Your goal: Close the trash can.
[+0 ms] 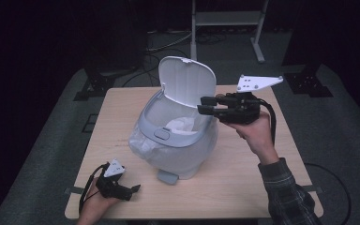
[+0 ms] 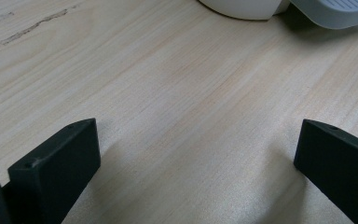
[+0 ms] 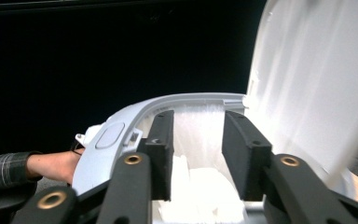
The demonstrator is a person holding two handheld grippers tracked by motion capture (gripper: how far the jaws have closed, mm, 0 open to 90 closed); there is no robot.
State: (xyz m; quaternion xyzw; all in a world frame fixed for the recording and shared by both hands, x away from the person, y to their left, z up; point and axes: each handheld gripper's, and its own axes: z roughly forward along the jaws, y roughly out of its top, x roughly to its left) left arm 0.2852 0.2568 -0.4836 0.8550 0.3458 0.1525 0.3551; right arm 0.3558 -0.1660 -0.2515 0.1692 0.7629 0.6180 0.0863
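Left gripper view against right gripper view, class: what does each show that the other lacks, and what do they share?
Left gripper view: bare wooden table between wide-open fingers, plus the bin's grey foot pedal.

Right gripper view: the raised white lid, the grey rim, the white liner inside, and the person's other hand.

Both: a pair of black fingers with nothing held, and part of the same bin.

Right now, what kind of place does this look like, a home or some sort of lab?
Probably a lab or recording space, not a home. A lone wooden table stands on grey carpet in a dark room, cables trail across the floor behind it, and a metal stand rises at the back.
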